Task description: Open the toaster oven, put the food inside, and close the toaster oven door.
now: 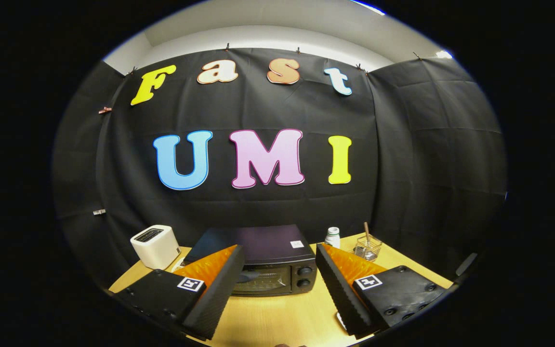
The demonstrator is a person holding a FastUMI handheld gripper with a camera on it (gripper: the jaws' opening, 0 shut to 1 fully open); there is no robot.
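a wooden tabletop (pixel 277 313) with a pale yellow grain, seen from low down along a handheld two-finger gripper (pixel 277 289). its two wedge-shaped fingers rise from the near side of the table, one on the left (pixel 215 294) and one on the right (pixel 342 289), and each carries a small square black-and-white marker. the jaws are spread wide apart, with nothing between them but bare table.

straight ahead, beyond the fingertips and framed by the gap between them, sits a black box-shaped toaster oven (pixel 268 262) with a flat dark top and a small white sticker on that top. its glass door (pixel 258 282) faces the gripper and is closed, and two round black knobs (pixel 303 276) are stacked one above the other at the door's right. the left finger overlaps the oven's left front corner in the view; it appears apart from it.

left of the oven, near the back of the table, stands a white rounded toaster (pixel 154 246) with a dark slot on top. right of the oven stands a small white bottle (pixel 332 237), and just beside that a little wire basket (pixel 367 247) holding a thin brown stick. a wall of black cloth (pixel 427 159) hangs behind everything.
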